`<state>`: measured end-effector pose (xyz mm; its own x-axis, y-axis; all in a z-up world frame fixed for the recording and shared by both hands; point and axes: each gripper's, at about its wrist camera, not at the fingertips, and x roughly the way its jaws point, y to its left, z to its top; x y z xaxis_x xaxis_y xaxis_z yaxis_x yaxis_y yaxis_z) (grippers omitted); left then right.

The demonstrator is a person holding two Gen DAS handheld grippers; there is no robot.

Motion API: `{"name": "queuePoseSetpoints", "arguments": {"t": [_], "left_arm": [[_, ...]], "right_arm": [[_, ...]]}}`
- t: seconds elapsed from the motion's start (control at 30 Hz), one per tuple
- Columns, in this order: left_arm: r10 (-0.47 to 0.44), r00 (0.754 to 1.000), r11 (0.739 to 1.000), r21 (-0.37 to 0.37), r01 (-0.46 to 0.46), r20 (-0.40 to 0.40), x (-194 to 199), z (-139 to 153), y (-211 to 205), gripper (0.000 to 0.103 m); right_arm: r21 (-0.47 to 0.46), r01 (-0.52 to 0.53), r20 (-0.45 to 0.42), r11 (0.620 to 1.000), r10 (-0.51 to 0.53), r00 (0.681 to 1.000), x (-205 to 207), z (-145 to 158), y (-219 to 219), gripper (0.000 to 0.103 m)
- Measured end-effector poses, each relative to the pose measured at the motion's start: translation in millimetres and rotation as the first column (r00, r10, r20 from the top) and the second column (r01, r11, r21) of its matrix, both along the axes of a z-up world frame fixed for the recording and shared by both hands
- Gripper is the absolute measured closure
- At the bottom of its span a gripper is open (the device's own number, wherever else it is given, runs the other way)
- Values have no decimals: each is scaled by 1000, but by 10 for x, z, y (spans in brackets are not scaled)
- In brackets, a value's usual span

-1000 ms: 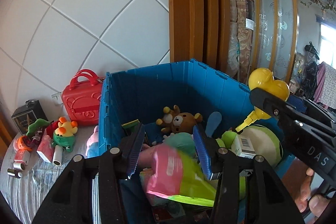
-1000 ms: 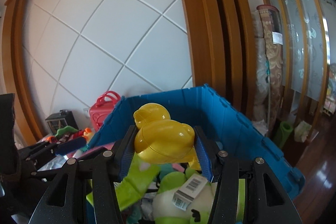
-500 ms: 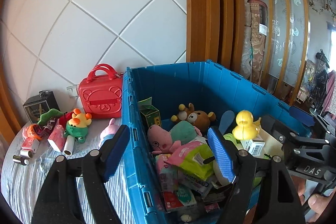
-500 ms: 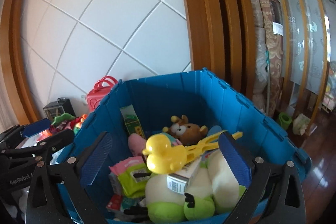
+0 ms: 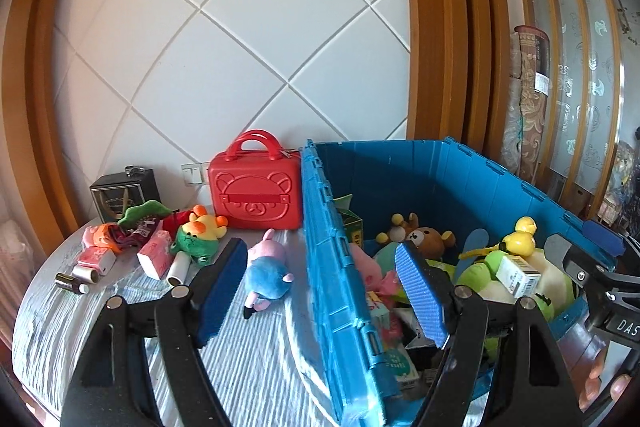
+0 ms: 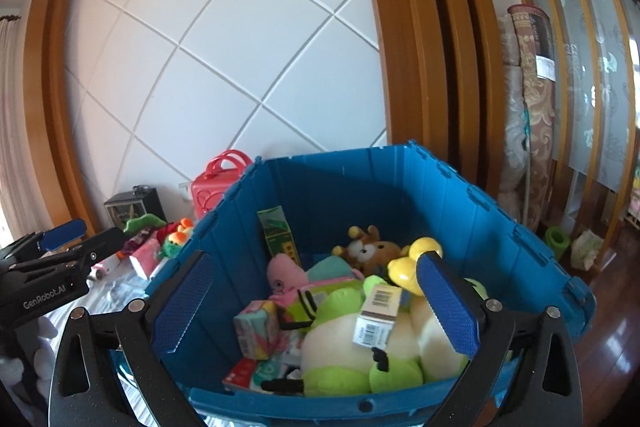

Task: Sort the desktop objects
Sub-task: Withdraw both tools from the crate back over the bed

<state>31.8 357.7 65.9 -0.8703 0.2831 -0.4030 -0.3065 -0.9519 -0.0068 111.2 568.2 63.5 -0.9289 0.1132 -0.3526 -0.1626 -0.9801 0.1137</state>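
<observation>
Left wrist view
Landmark: blue crate [image 5: 440, 179], ribbed hard plastic with upright walls, standing on the striped cloth of the table [image 5: 60, 315].
Left gripper [image 5: 320, 291]: tongs spread wide and empty, straddling the crate's near-left wall, one textured blue pad outside the crate, one over its contents.
Left of the crate: pig plush [image 5: 266, 269], soft, lying just beside the wall; red case [image 5: 256, 193], moulded and rigid with a bear face, touching the crate's far-left corner; frog plush [image 5: 198, 241] and small tubes and packets further left.
Inside the crate: brown bear plush [image 5: 426, 237], yellow duck clip [image 5: 518, 239], smooth plastic, resting on a pile of toys.

Right wrist view
Right gripper [image 6: 316, 305]: tongs spread wide, gripping nothing, poised over the crate's near edge.
Inside the crate: green frog plush [image 6: 340, 351], large and squashy, at the near wall; a barcoded carton [image 6: 378, 313] lies tilted on top of it; the duck clip sits just behind.
Risk: the carton looks loosely perched, so a pad brushing the plush could tip it off.
Risk: the left pad over the crate wall could catch the rim if lowered as it stands.
Risk: the pig plush is soft and rounded; a shallow pinch may slip.
</observation>
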Motion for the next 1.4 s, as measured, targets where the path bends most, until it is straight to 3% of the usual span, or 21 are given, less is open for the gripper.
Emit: {"name": "queuePoseSetpoints", "arguments": {"t": [0.33,0.63,0.9,1.13,1.27,1.4], "left_arm": [[223,975,974,22,-223,17,87,-53,-1098,27],[346,936,936,45,-349,63,55,-308,-2524,27],[357,927,934,-11,-358,117,-144,-557,-3811,27],[353,910,932,-1,-362,219,-480,-829,-4445,27],[400,880,911,-10,-411,256,-681,-947,-4683,27],[453,847,888,-57,-456,278,-903,-1006,-4873,27]], "right_arm": [[-6,-196,-55,981,196,979,-192,80,-768,0],[20,-292,-58,956,292,955,-418,128,-1885,0],[-34,-264,36,964,265,964,-842,-71,-2997,0],[-26,-238,172,971,239,956,-1212,-374,-3543,0],[7,-253,208,967,246,947,-1489,-497,-3721,0],[-28,-301,220,953,299,929,-1864,-672,-3800,0]]}}
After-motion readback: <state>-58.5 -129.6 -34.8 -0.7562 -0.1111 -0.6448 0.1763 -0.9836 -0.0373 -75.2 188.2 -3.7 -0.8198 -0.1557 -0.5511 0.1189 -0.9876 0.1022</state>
